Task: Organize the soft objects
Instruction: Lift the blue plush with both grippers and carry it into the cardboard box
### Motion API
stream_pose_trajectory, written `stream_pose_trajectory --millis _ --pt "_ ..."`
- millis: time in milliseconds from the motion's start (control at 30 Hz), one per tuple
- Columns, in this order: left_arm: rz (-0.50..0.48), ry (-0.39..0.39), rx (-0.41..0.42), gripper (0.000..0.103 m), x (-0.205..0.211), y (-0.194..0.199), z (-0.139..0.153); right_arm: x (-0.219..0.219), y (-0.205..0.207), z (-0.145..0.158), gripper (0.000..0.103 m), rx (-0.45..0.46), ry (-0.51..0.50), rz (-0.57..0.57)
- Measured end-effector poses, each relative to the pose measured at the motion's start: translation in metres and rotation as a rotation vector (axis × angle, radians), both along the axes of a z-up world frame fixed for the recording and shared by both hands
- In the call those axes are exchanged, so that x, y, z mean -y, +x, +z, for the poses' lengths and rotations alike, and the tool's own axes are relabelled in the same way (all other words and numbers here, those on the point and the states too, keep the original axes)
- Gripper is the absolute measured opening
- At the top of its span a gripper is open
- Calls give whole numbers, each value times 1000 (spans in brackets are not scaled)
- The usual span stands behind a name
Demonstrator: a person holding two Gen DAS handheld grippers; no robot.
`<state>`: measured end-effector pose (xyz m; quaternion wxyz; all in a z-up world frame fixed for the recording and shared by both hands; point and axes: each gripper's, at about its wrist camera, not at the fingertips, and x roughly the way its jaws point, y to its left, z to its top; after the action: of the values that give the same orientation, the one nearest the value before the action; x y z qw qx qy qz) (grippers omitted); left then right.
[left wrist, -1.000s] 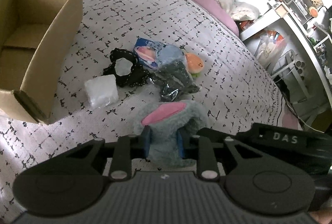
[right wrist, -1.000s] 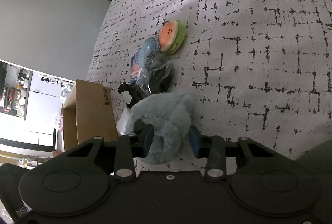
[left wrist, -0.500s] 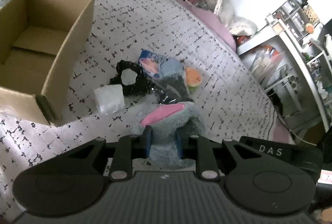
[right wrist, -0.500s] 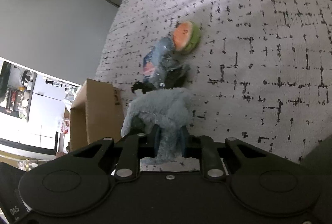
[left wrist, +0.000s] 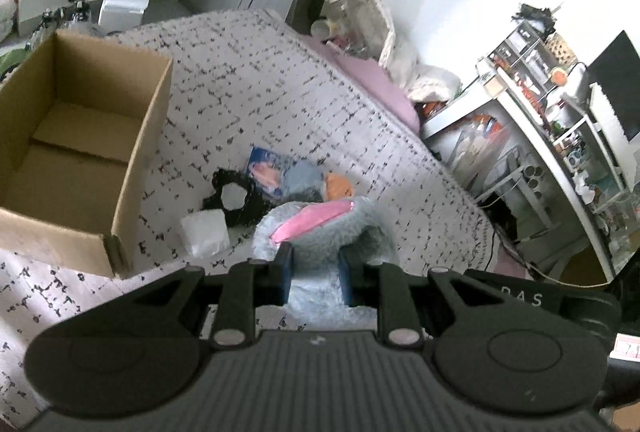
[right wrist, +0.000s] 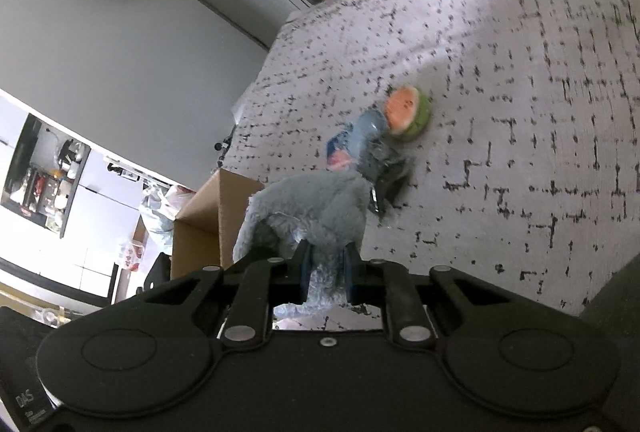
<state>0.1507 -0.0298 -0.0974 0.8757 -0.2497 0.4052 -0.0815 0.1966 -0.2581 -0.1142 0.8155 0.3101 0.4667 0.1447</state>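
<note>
A grey plush toy (left wrist: pixel 320 228) with a pink ear is lifted off the patterned bed cover (left wrist: pixel 248 79), and both grippers hold it. My left gripper (left wrist: pixel 314 260) is shut on its fur. My right gripper (right wrist: pixel 326 256) pinches another part of the plush toy (right wrist: pixel 320 203), its jaws still closing on it. An open cardboard box (left wrist: pixel 132 151) stands on the bed to the left. Beyond the plush lie a black scrunchie (left wrist: pixel 236 199), a white soft block (left wrist: pixel 204 232), a blue packet (left wrist: pixel 272 171) and a small watermelon plush (right wrist: pixel 408 109).
A pink pillow (left wrist: pixel 372 79) and bags of clutter sit at the bed's far end. A white shelf unit (left wrist: pixel 560 119) crowded with small items stands right of the bed. In the right wrist view the cardboard box (right wrist: pixel 204 220) shows behind the plush.
Both grippers have risen with the grey plush, which now hangs above the bed. The right gripper's jaws have narrowed onto its fur. The box and the pile look farther away.
</note>
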Motion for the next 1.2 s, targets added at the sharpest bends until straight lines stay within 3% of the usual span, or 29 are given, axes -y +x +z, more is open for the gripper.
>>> stream_pose_trajectory --millis 633,933,1200 --pt "91 -104 100 22 -54 -21 27 -51 -1 48 16 106 -51 79" --pt "153 -169 117 22 -104 -20 21 -96 7 50 16 134 -28 135" --pt "234 -205 81 22 -143 -21 5 -139 19 44 16 142 -42 214"
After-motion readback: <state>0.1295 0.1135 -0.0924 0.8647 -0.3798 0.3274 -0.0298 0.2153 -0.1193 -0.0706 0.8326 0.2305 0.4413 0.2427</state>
